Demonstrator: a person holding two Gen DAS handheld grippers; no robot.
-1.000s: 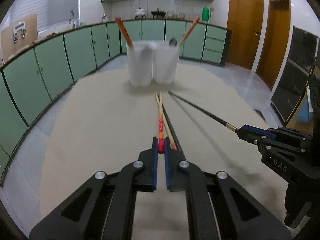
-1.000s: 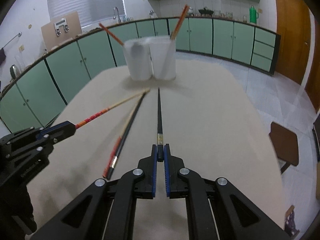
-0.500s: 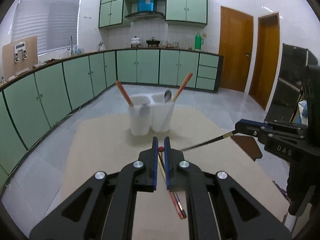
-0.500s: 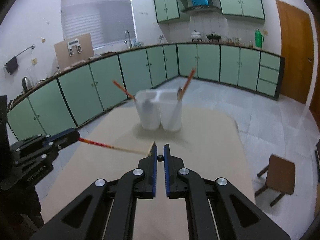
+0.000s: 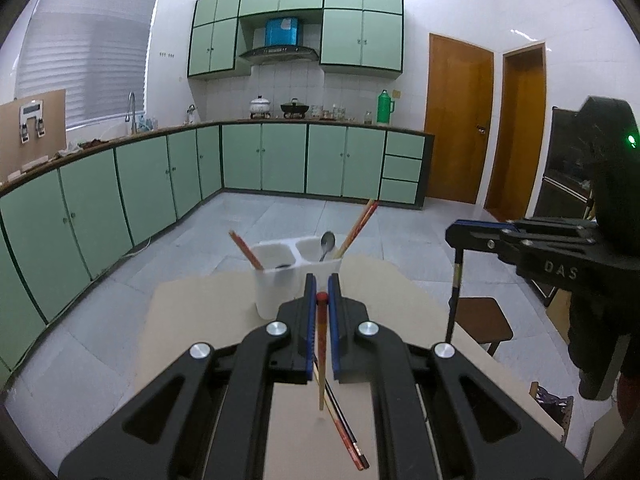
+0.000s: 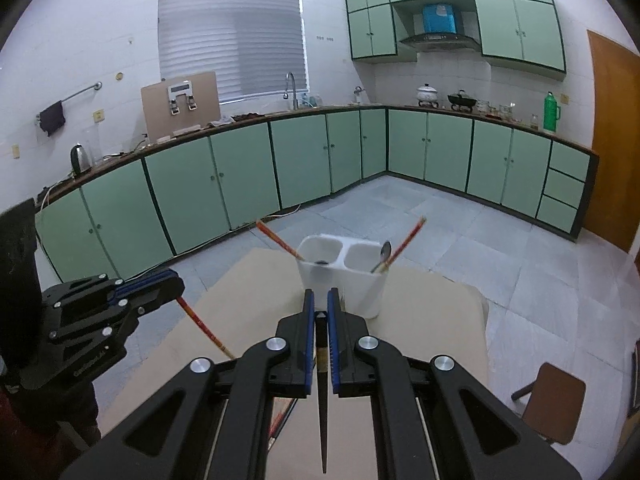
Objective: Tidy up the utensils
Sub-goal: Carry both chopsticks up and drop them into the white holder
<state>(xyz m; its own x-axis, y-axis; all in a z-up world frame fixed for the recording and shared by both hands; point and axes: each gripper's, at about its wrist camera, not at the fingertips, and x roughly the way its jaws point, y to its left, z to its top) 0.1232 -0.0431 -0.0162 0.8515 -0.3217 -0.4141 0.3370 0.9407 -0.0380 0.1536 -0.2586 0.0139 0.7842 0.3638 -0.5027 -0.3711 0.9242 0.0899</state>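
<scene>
Left gripper [image 5: 321, 300]: I am holding a red-topped wooden chopstick [image 5: 321, 354] by its top end, jaws closed tight on it; it is hanging tip-down over the table [image 5: 192, 312].
Right gripper [image 6: 319, 312]: I am gripping a black chopstick [image 6: 322, 400] the same way, pinched shut at the top, its point dangling toward 6 o'clock.
Holder: the white two-cup utensil holder [image 5: 288, 280] is standing at 12 o'clock from both grippers, near the table's far edge, with a spoon [image 5: 327, 245] and red chopsticks leaning in it.
Left on table: two more chopsticks [image 5: 344, 432] are lying crossed below my left gripper, at about 5 o'clock.
Risk, swing: each stick is pinched only at one end, so I judge it may be pivoting in the pads and missing the cup mouth.
Risk, collision: the sticks already leaning out at 11 and 1 o'clock could be deflecting an incoming tip, or a bump could be tipping the light holder off the edge.
Risk, arms: both grippers are heading for one narrow target and may be clashing.
Writing: "DAS" is reading clearly on the right gripper's side in the left wrist view; the lettering on the other gripper is too blurred to read.
</scene>
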